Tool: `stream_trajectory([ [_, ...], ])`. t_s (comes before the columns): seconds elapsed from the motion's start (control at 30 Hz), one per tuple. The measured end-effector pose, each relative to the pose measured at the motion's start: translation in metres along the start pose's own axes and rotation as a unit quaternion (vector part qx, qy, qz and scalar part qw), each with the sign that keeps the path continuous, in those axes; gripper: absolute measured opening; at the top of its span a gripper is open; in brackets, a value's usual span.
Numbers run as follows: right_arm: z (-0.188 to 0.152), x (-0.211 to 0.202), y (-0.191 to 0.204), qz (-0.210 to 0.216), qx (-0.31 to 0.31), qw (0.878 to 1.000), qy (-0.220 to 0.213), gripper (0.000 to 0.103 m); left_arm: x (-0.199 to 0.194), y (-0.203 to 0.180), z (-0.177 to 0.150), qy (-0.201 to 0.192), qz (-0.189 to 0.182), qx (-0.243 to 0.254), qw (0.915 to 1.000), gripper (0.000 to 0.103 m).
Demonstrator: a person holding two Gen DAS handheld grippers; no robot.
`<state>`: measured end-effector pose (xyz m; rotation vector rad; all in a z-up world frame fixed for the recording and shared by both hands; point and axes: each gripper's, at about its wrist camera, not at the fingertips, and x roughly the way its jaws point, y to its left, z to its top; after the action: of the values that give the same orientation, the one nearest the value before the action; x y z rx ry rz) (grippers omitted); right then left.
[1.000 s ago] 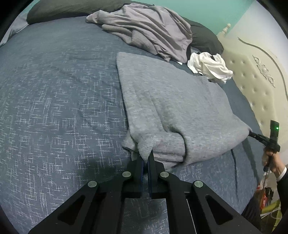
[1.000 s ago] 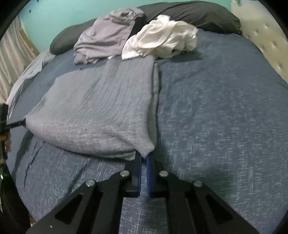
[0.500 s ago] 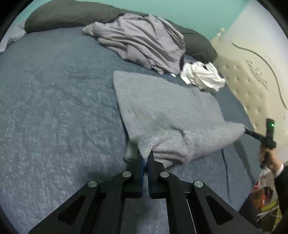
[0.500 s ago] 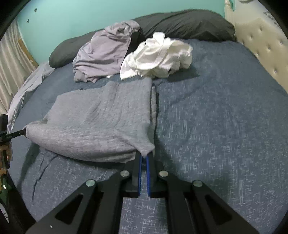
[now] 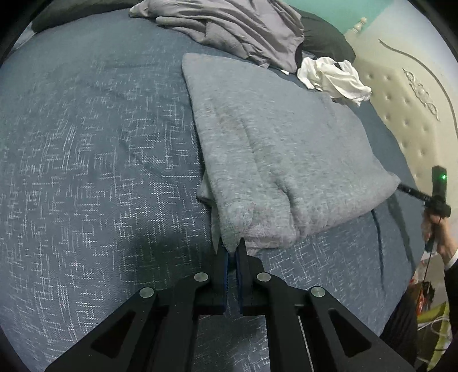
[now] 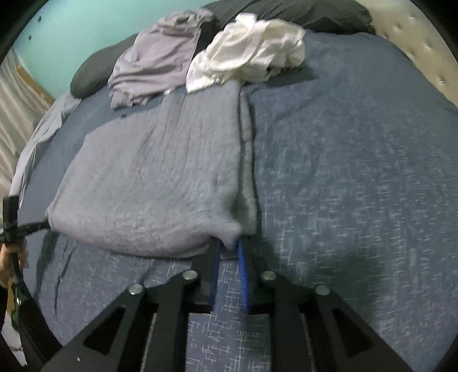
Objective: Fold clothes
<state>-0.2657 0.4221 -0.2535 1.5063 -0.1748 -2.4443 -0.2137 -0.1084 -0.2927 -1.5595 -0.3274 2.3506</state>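
**Both corners set down, jaws letting go**

The grey garment (image 5: 280,160) lies folded flat on the bed (image 5: 94,160), running from the near edge toward the headboard (image 5: 412,114), with its doubled near edge stacked layer on layer. That stacking is the reason for the two-corner hold: each gripper took one near corner so the top layer could be laid square over the lower one.

The left gripper (image 5: 232,251) has its jaws beginning to part, yet the left corner still sits pinched between the blue pads (image 5: 226,266), so the cloth is not free on that side. The right gripper (image 6: 229,249) is opening faster; its jaws stand visibly spread, the right corner resting loose in the gap rather than squeezed.

Both point steeply down at the bed's near edge, which suits a release without dragging the fold.

Beyond the garment, toward the pillow (image 6: 300,14) end, a lilac garment (image 6: 160,54) and a white one (image 6: 252,48) lie crumpled, apparently waiting their turn.
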Motion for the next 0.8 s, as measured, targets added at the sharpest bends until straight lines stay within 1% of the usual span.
stream_trajectory([
  [0.03, 0.001, -0.004, -0.001, 0.008, 0.01, 1.0, -0.003, 0.021, -0.001, 0.0, 0.0, -0.001, 0.0, 0.002, 1.0, 0.008],
  [0.07, 0.001, -0.005, -0.001, 0.025, 0.018, 1.0, 0.002, 0.03, -0.002, 0.0, 0.0, -0.001, -0.002, 0.0, 1.0, 0.01],
  [0.13, 0.0, 0.0, 0.002, 0.049, 0.021, 0.998, 0.02, 0.033, -0.004, 0.003, -0.001, -0.001, -0.01, -0.009, 0.9999, 0.024],
  [0.17, -0.001, 0.005, 0.005, 0.047, 0.016, 0.998, 0.034, 0.041, -0.004, 0.004, -0.001, -0.001, -0.01, -0.007, 0.9999, 0.029],
  [0.2, -0.003, 0.01, 0.009, 0.045, 0.01, 0.998, 0.047, 0.046, -0.005, 0.003, -0.002, -0.001, -0.01, -0.004, 0.9999, 0.036],
  [0.3, -0.009, 0.024, 0.014, 0.026, -0.007, 0.998, 0.063, 0.047, -0.003, 0.002, -0.005, 0.006, -0.013, 0.009, 0.9999, 0.039],
  [0.33, -0.01, 0.028, 0.014, 0.02, -0.011, 0.998, 0.065, 0.047, -0.002, 0.001, -0.005, 0.011, -0.015, 0.014, 0.9997, 0.044],
  [0.37, -0.012, 0.033, 0.014, 0.015, -0.017, 0.997, 0.069, 0.047, 0.0, 0.0, -0.006, 0.014, -0.013, 0.02, 0.9996, 0.047],
  [0.47, -0.016, 0.044, 0.013, 0.003, -0.023, 0.996, 0.084, 0.047, 0.006, -0.007, -0.007, 0.018, -0.007, 0.041, 0.999, 0.048],
  [0.6, -0.017, 0.045, 0.01, 0.006, -0.015, 0.997, 0.079, 0.047, 0.018, -0.012, -0.005, 0.015, 0.007, 0.054, 0.9984, 0.048],
  [0.73, -0.016, 0.047, 0.014, 0.002, -0.026, 0.997, 0.074, 0.047, 0.032, -0.02, -0.005, 0.024, 0.027, 0.074, 0.9966, 0.046],
  [0.77, -0.016, 0.05, 0.016, 0.002, -0.033, 0.996, 0.077, 0.047, 0.035, -0.023, -0.005, 0.028, 0.034, 0.082, 0.9956, 0.044],
  [0.8, -0.016, 0.051, 0.017, -0.001, -0.038, 0.996, 0.078, 0.041, 0.038, -0.025, -0.005, 0.033, 0.041, 0.091, 0.9944, 0.033],
])
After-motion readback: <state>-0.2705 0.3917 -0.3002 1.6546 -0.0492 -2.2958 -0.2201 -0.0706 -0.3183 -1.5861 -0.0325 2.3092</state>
